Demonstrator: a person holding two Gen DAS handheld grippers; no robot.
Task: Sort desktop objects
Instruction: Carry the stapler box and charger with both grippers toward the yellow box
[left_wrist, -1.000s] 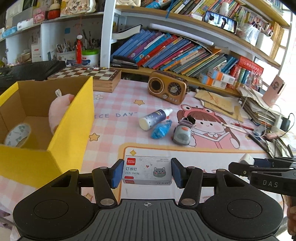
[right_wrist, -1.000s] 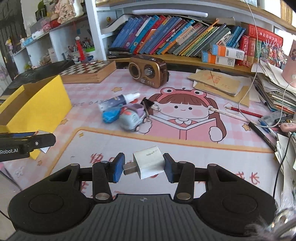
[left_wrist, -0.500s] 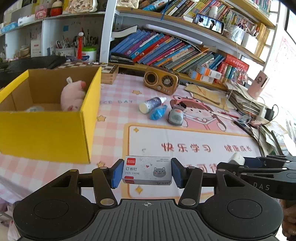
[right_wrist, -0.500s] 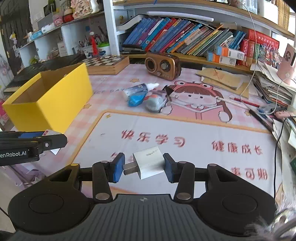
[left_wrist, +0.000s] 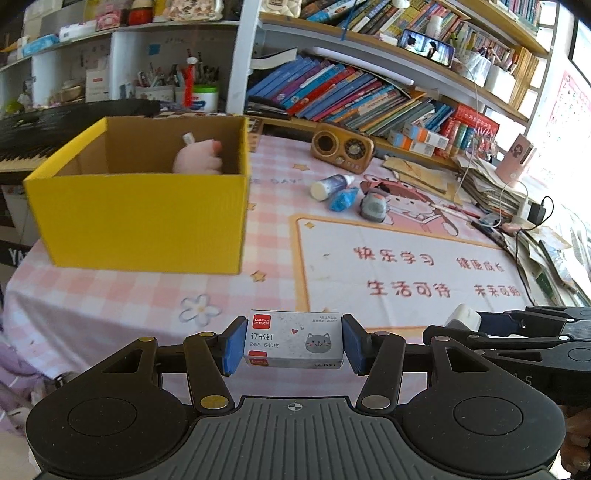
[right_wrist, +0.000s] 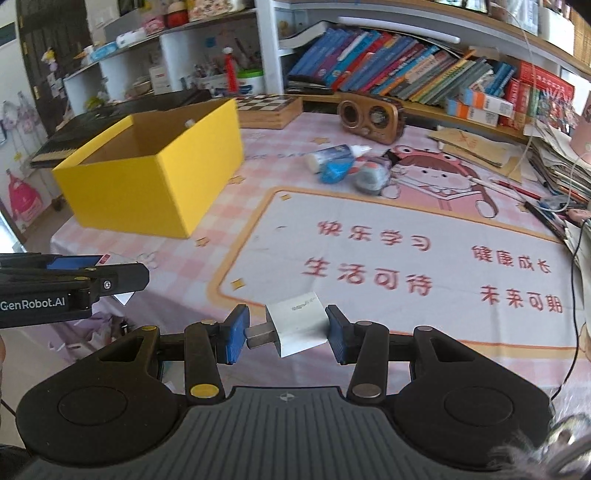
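The left gripper pinches a small box of staples with a grey cat on it, held tight between the two blue pads above the near edge of the table. The right gripper pinches a white plug, with its metal end against the left pad. Under both lies a pink checked table mat with red writing. Farther off on the left sits a yellow box with a pink soft toy inside. Near the middle lie a little bottle, a blue packet and a grey toy car, close together. Behind them stands a brown radio, then rows of books.
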